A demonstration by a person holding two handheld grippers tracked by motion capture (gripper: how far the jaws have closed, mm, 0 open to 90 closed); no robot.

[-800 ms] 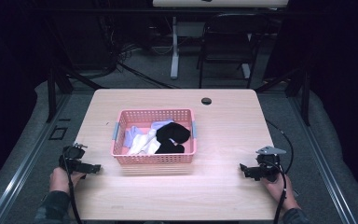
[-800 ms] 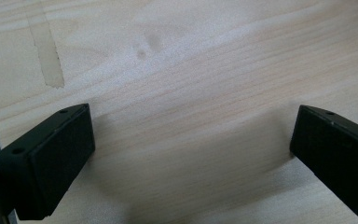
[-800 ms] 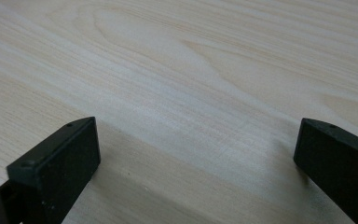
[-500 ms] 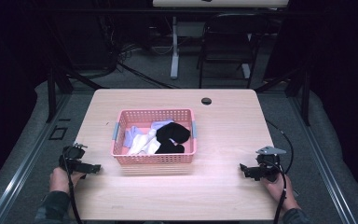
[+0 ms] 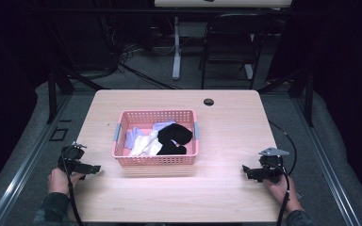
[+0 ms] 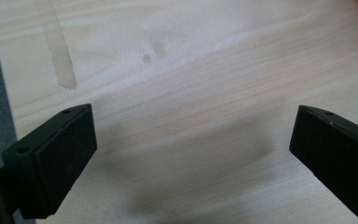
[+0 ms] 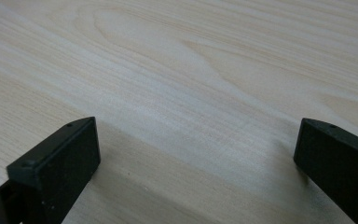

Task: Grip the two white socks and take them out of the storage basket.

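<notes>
High view: a pink basket sits near the middle of the wooden table, holding a black garment toward its 3 o'clock side and white and pale lilac cloth toward its 9 o'clock side. Its long axis runs from 9 to 3 o'clock across the table.

The left gripper rests low at the table's 8 o'clock edge, held in the person's left hand. From it the basket lies toward 2 o'clock, near but not touching. In the left gripper view its two black jaws stand wide apart over bare wood with nothing between them, and a corner of pink shows at the top right edge.

The right gripper sits at about 4 o'clock on the table, held in the right hand. From it the basket lies toward 10 o'clock, a clear stretch of bare table away. The right gripper view shows its jaws likewise spread and empty above plain wood grain.

Both grippers point inward toward the basket. The left one looks the nearer, and the pale cloth lies on its side; the black garment lies on the right gripper's side. A reach for either piece would seem to call for lifting over the basket's near wall and coming down from above.
</notes>
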